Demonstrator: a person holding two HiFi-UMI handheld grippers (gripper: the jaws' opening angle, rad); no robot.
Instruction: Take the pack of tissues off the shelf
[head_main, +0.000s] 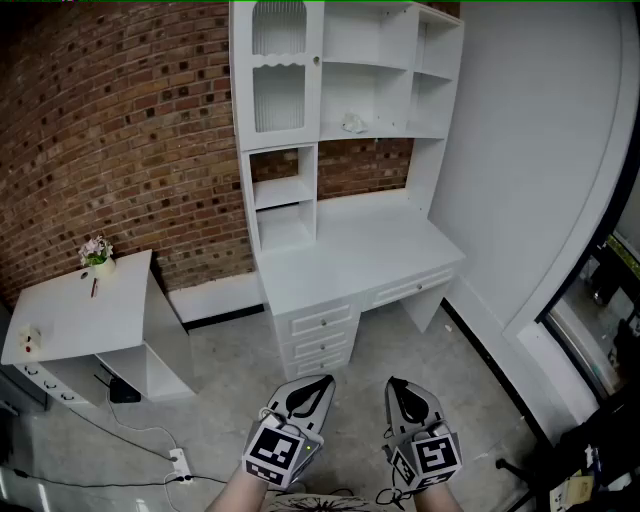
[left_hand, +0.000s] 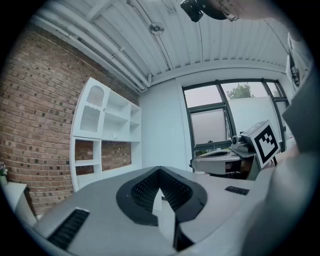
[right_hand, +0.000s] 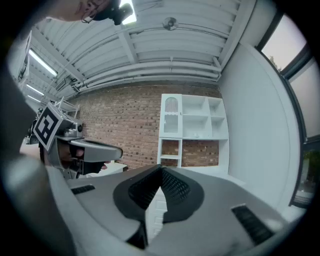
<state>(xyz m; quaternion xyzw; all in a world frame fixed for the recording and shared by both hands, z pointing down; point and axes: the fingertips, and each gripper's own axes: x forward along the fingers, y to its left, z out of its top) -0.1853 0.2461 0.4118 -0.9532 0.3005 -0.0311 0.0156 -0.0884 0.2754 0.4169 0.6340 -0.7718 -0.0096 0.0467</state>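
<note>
A small white pack of tissues (head_main: 354, 123) lies on the middle shelf of the white desk hutch (head_main: 340, 70) against the brick wall. In the right gripper view the pack of tissues (right_hand: 196, 135) is a tiny pale spot on that shelf. Both grippers are held low and close to me, far short of the desk. My left gripper (head_main: 318, 381) has its jaws together with nothing between them. My right gripper (head_main: 396, 384) is beside it, shut and empty too. In the left gripper view the right gripper's marker cube (left_hand: 263, 141) shows at the right.
The desk top (head_main: 350, 245) stands over a stack of drawers (head_main: 322, 335). A small white side table (head_main: 80, 320) with a flower pot (head_main: 97, 252) stands at the left. A power strip (head_main: 180, 463) and cables lie on the floor. A white wall runs along the right.
</note>
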